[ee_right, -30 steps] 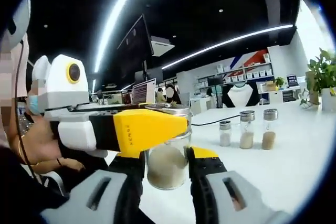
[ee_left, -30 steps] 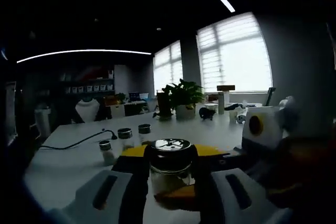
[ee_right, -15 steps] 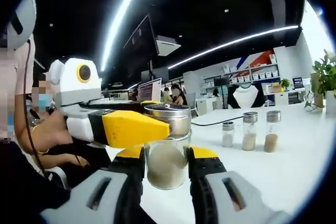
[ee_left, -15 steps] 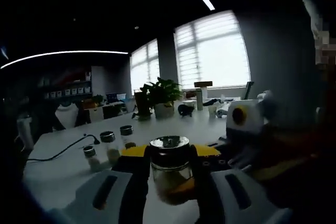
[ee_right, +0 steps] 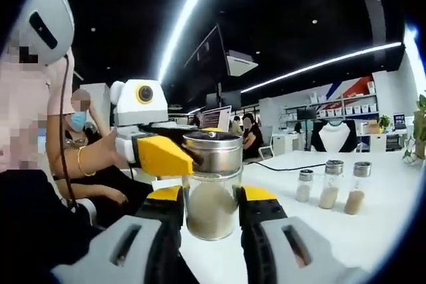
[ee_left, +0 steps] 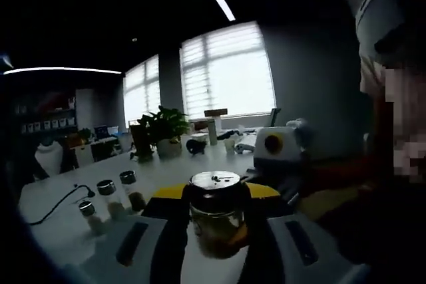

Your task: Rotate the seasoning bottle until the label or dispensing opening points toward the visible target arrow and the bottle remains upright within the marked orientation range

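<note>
A glass seasoning bottle (ee_right: pixel 212 207) with a shiny metal lid (ee_right: pixel 213 152) holds pale powder and stands upright in the middle of both views. My right gripper (ee_right: pixel 212 197) is shut on its glass body, yellow-tipped fingers (ee_right: pixel 258 196) on both sides. The left gripper (ee_right: pixel 163 155) comes in from the left and clamps the lid. In the left gripper view the bottle (ee_left: pixel 216 221) sits between my left gripper (ee_left: pixel 214 194), shut on the lid (ee_left: pixel 215 184). The right gripper (ee_left: pixel 276 147) shows behind it. I cannot tell whether the bottle's base touches the table.
Three small spice bottles (ee_right: pixel 333 184) stand in a row on the white table (ee_right: pixel 373 231), also seen as bottles (ee_left: pixel 110 197) beside a black cable (ee_left: pixel 53 205). A potted plant (ee_left: pixel 160 131) stands farther back. A person's arm (ee_right: pixel 80 164) holds the left gripper.
Both views have swung round the bottle, so the background has shifted. In the right gripper view the left gripper's body has turned farther back and right, still clamped on the lid. Both grips hold.
</note>
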Motion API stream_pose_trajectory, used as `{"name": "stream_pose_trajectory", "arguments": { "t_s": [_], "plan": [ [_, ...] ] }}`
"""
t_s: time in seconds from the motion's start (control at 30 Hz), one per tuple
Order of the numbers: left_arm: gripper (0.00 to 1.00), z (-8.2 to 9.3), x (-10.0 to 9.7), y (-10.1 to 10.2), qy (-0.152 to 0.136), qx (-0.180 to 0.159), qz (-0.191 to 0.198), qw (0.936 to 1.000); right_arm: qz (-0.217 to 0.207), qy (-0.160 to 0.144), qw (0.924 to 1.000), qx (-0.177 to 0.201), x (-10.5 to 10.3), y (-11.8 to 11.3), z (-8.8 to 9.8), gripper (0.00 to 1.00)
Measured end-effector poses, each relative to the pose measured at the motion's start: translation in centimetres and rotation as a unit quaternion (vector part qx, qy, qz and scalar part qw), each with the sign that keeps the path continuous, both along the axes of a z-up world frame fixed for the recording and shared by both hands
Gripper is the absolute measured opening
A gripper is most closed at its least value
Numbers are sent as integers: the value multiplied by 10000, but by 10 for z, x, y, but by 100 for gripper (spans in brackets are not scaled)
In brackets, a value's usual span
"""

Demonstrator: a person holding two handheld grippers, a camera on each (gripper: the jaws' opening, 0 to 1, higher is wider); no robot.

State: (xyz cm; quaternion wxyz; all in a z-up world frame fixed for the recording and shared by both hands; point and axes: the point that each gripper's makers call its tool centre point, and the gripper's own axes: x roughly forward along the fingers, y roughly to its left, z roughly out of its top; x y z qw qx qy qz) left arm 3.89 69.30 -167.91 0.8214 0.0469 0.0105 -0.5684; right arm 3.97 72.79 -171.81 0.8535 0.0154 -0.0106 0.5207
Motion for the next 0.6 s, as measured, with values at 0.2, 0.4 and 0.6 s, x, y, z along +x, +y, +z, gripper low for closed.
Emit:
{"name": "stream_pose_trajectory", "arguments": {
  "t_s": [0.2,0.4,0.6],
  "plan": [
    [32,-2,7,2,-13,-246,565,9981,-101,121,9998,153,6,1,-2,30],
    [32,-14,17,5,137,-141,971,9951,-432,389,9982,151,13,2,-14,30],
    [32,-15,36,14,198,-277,1740,9842,-1073,604,9919,308,30,3,-16,29]
  ]
}}
